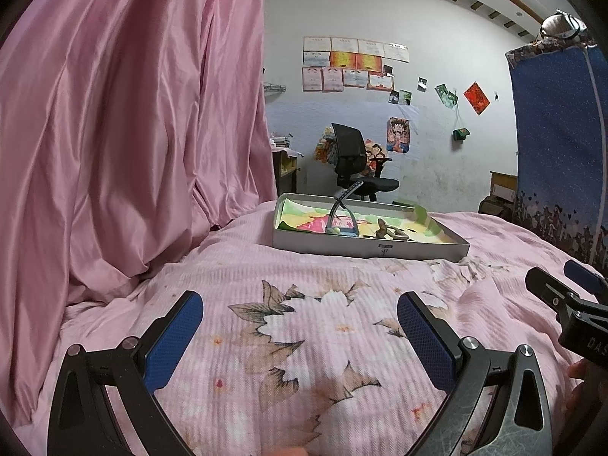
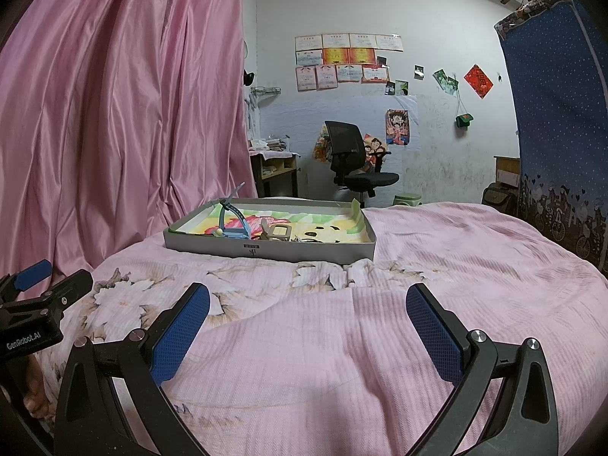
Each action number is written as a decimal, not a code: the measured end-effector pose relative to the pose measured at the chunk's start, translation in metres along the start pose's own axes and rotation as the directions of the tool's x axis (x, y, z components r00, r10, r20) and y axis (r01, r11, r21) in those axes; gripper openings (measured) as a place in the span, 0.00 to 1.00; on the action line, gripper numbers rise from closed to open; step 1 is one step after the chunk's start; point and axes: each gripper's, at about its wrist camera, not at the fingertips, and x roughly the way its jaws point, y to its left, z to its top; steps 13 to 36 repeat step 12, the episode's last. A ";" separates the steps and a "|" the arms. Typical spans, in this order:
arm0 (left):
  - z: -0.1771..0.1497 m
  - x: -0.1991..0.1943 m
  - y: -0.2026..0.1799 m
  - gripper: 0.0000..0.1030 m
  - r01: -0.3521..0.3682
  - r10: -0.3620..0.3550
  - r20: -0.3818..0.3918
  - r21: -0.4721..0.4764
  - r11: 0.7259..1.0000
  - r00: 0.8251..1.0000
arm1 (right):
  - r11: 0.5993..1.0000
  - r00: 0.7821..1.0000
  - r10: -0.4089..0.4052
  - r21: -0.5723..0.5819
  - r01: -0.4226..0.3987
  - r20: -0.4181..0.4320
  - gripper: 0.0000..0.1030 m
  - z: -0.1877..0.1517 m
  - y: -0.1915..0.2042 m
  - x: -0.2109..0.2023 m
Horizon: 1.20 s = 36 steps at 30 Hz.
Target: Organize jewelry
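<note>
A shallow grey box (image 1: 342,247) lined with colourful paper lies on the pink bed, ahead of both grippers; it also shows in the right wrist view (image 2: 212,247). In it lie a blue watch (image 1: 340,224) with its strap standing up, a beige watch (image 2: 276,233) and small dark pieces (image 2: 317,236). My left gripper (image 1: 300,332) is open and empty, low over the floral quilt. My right gripper (image 2: 307,328) is open and empty, to the right of the left one, short of the box.
A pink curtain (image 1: 125,133) hangs along the left of the bed. A blue fabric wardrobe (image 2: 554,121) stands at the right. A black office chair (image 2: 351,159) and a desk (image 2: 273,167) stand beyond the bed. The quilt (image 2: 456,266) is rumpled.
</note>
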 end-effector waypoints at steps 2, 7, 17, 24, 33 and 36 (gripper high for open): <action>0.000 0.000 0.000 1.00 -0.001 0.001 0.002 0.003 1.000 1.000 | 1.000 1.000 0.000 0.000 0.000 0.000 0.99 0.000 0.000 0.000; 0.000 0.000 0.001 1.00 0.000 0.000 0.003 0.003 1.000 1.000 | 1.000 1.000 0.000 0.000 0.000 0.000 0.99 0.000 0.000 0.000; 0.001 0.001 0.002 1.00 0.001 -0.001 0.002 0.005 1.000 1.000 | 1.000 1.000 0.000 0.000 0.000 0.000 0.99 0.001 0.000 0.000; 0.001 0.001 0.002 1.00 0.001 -0.001 0.002 0.005 1.000 1.000 | 1.000 1.000 0.000 0.000 0.000 0.000 0.99 0.001 0.000 0.000; 0.001 0.001 0.002 1.00 0.001 -0.001 0.002 0.005 1.000 1.000 | 1.000 1.000 0.000 0.000 0.000 0.000 0.99 0.001 0.000 0.000; 0.001 0.001 0.002 1.00 0.001 -0.001 0.002 0.005 1.000 1.000 | 1.000 1.000 0.000 0.000 0.000 0.000 0.99 0.001 0.000 0.000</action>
